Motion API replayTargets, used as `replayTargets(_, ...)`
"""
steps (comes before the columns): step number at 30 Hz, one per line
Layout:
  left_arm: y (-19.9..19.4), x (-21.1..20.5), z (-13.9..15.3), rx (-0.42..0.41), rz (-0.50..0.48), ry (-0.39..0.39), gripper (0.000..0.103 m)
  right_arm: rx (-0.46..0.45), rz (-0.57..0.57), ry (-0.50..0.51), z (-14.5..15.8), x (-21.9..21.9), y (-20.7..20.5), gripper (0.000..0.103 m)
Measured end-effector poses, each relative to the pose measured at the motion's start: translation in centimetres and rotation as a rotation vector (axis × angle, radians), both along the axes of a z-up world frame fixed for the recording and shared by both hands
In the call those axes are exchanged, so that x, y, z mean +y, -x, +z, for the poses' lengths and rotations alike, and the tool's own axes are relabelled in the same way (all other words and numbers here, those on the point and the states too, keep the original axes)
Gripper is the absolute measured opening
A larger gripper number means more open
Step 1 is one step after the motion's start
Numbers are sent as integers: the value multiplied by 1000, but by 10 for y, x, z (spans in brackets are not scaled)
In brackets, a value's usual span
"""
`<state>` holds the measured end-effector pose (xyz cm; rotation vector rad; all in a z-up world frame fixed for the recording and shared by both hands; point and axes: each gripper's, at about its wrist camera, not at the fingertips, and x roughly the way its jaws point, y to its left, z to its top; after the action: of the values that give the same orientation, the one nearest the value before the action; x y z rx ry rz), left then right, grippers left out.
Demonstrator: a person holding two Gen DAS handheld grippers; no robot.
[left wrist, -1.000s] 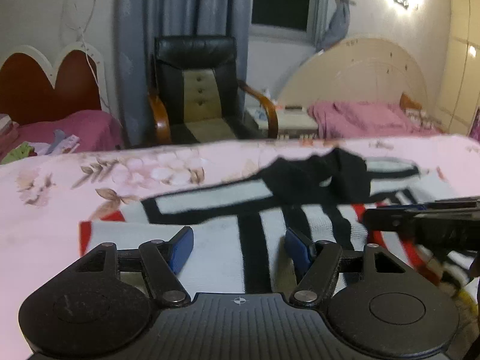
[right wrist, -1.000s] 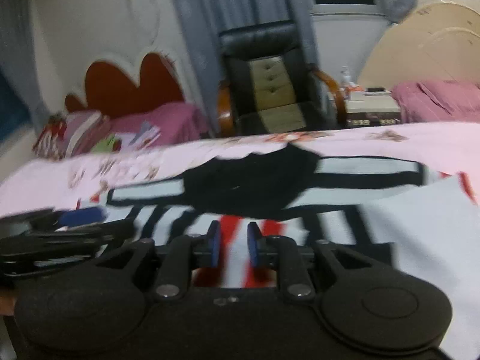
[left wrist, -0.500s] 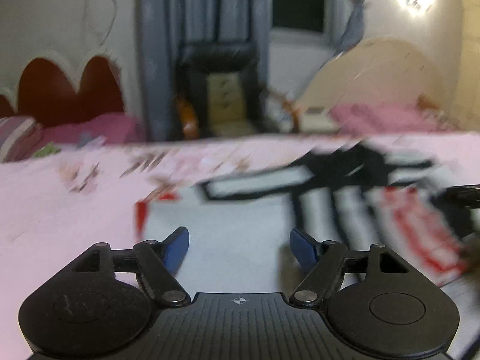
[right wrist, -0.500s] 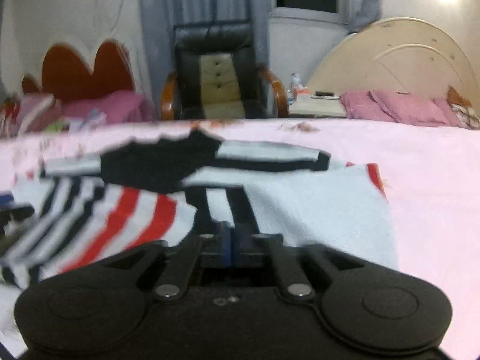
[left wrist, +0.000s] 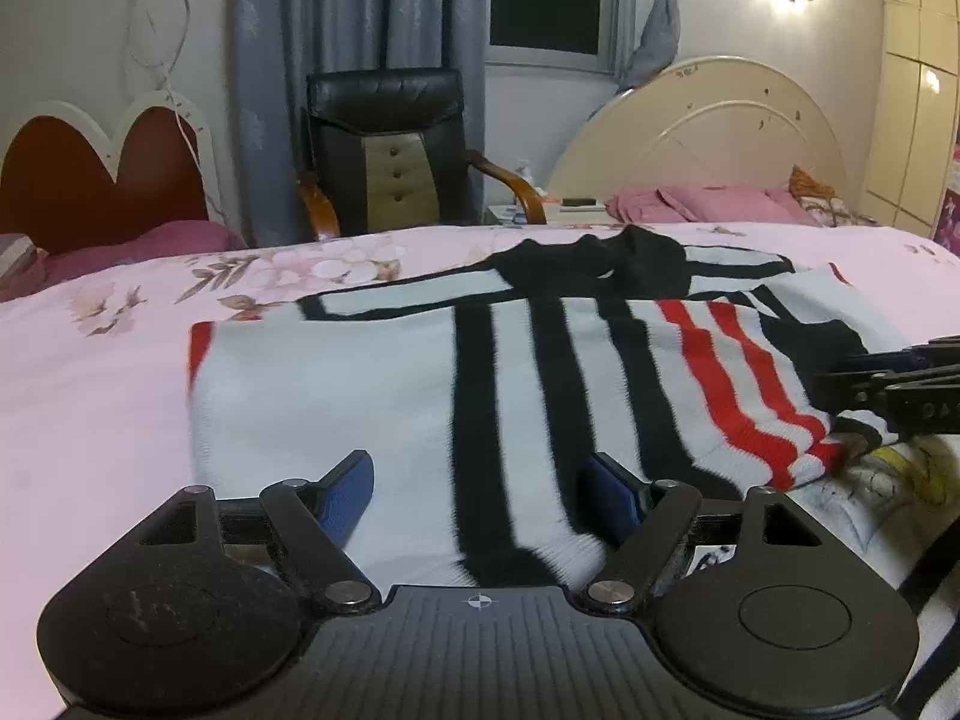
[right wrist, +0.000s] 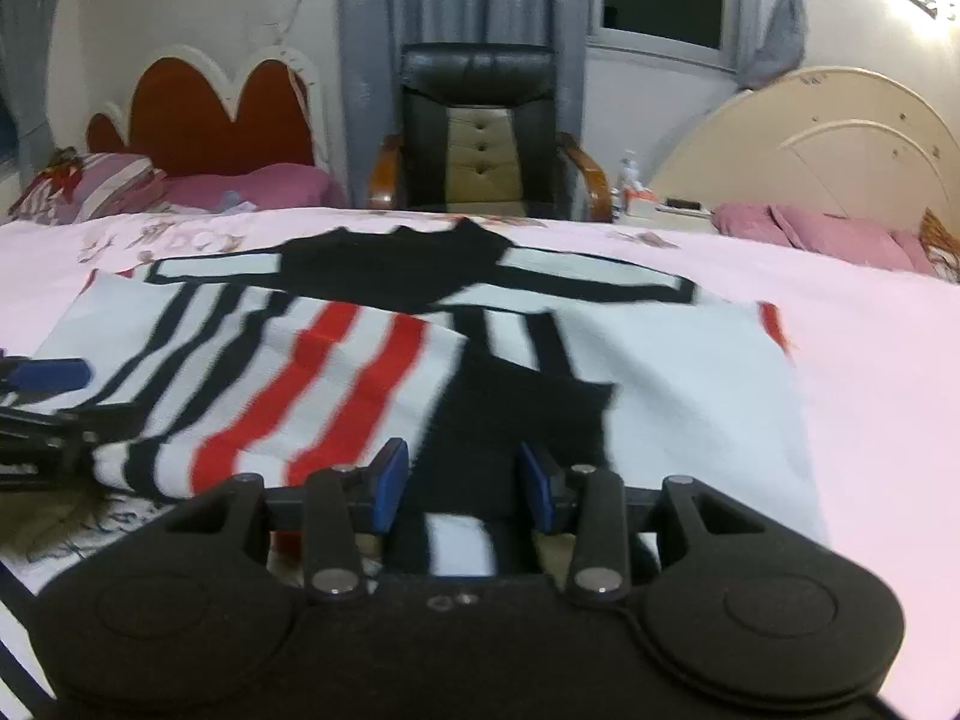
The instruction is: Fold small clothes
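A small knitted sweater (left wrist: 372, 384), white with black and red stripes and a black collar, lies flat on the pink bed; it also shows in the right wrist view (right wrist: 690, 372). A red-striped part (right wrist: 336, 396) is folded over its middle. My left gripper (left wrist: 477, 489) is open and empty over the sweater's near hem. My right gripper (right wrist: 462, 483) is open and empty just above the near edge, beside the folded part. The right gripper also shows at the right edge of the left wrist view (left wrist: 888, 384), and the left gripper shows at the left edge of the right wrist view (right wrist: 42, 396).
The pink floral bedspread (left wrist: 90, 372) stretches to the left and far side. A white printed cloth (left wrist: 888, 492) lies under the sweater's near right edge. A black office chair (left wrist: 384, 150) and two headboards stand beyond the bed.
My right gripper was shut half a second ago and has opened, leaving the red-striped part folded onto the sweater. My left gripper stayed open and shifted along the hem.
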<state>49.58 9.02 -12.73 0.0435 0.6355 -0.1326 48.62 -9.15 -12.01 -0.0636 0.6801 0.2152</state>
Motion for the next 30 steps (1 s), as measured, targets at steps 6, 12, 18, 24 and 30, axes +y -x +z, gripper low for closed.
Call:
replayTargets(6,-54,3,31,-31,107,3,77,-22,-7,-99,26,13,-27,38)
replayTargets(12,-101,30,4,105,156,-21,79,87,93,-82,9,66,-81,39)
replayTargets(18,-60,39,22,22,138,79,81,-33,81,7,17,60,-61,37)
replayTargets(24,-9,6,0,-2,40,28,81,-35,32,-4,24,7,-26,38)
replayTargets(30,-3,8,-3,-20,12,-30,81,-29,-10,105,-2,-2,-7,44)
